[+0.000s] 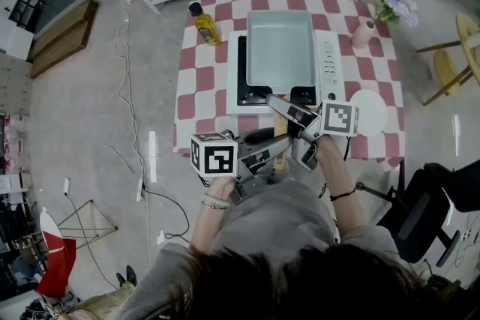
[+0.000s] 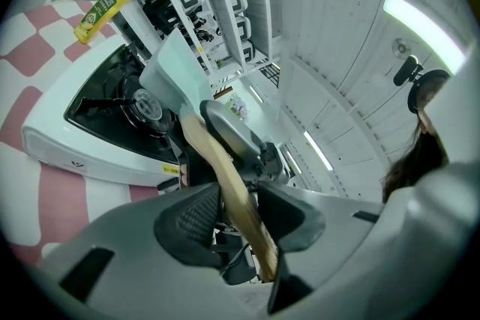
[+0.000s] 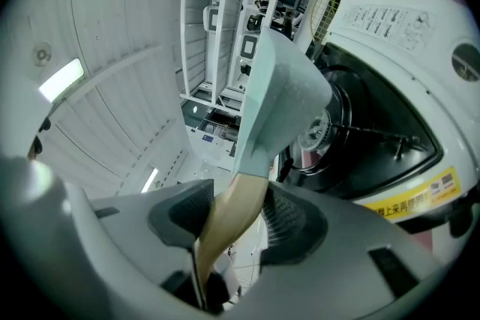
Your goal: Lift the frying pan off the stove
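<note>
**Both grippers lined up on one handle**

White tabletop stove (image 1: 328, 64) on the red-and-white checked table (image 1: 196, 79), square pale-teal frying pan (image 1: 279, 49) sitting over its burner. Its tan wooden handle (image 2: 196, 135) points straight back at the person. The right gripper (image 3: 238, 212) clamps it nearer the pan, and the left gripper (image 2: 238, 210) clamps the tail end.

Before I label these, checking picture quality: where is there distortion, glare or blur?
Head view: sharp, evenly lit. Left gripper view: heavy fisheye, dark corners, ceiling light blown out. Right gripper view: same fisheye, pan handle soft near the lens.
</note>
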